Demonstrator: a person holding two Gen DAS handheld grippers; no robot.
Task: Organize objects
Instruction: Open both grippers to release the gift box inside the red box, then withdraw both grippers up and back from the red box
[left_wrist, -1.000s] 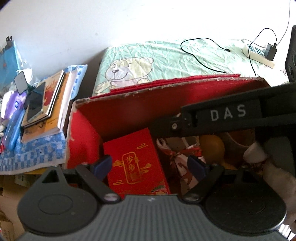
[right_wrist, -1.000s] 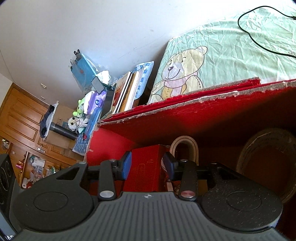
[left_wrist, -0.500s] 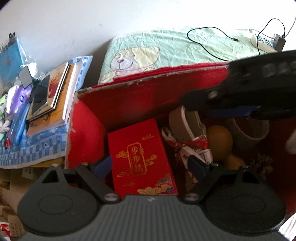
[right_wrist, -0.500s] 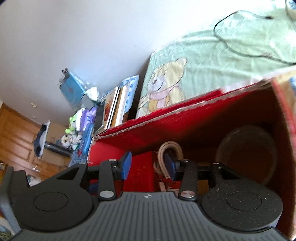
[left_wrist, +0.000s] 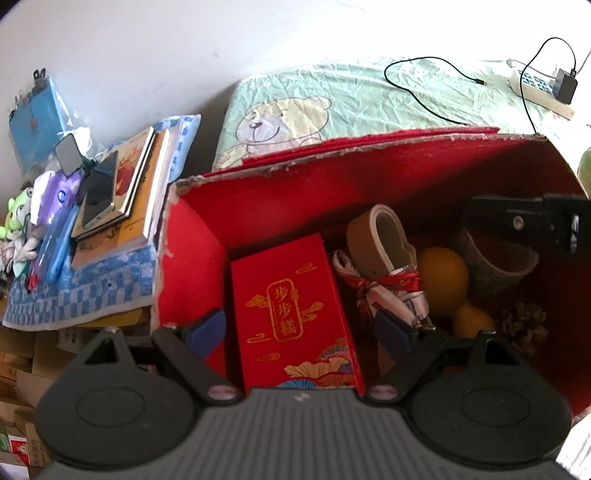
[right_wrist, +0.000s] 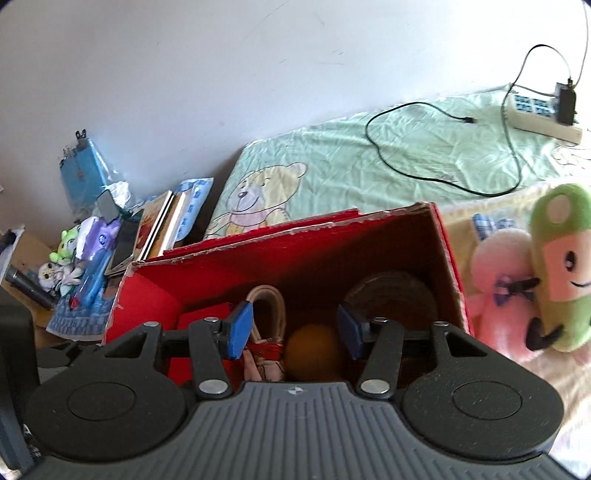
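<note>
An open red cardboard box (left_wrist: 258, 173) sits on the bed. Inside it lie a red gift box with gold print (left_wrist: 291, 306), a beige tape roll (left_wrist: 380, 240), a ribbon-tied bundle (left_wrist: 388, 291), an orange gourd (left_wrist: 443, 277), a woven cup (left_wrist: 495, 262) and a pine cone (left_wrist: 524, 325). My left gripper (left_wrist: 299, 330) hangs open over the gift box, holding nothing. My right gripper (right_wrist: 294, 328) is open above the box's near side, over the gourd (right_wrist: 314, 347). Its black frame (left_wrist: 517, 221) shows at the box's right.
A pink plush (right_wrist: 498, 295) and a green plush (right_wrist: 561, 258) lie on the bed right of the box. A black cable (right_wrist: 424, 173) and power strip (right_wrist: 543, 118) are behind. Stacked books with a phone (left_wrist: 122, 199) and small toys sit left.
My right gripper has pulled up and back out of the box and its fingers have spread wider. The left gripper has backed off slightly, so more of the box's contents show.
</note>
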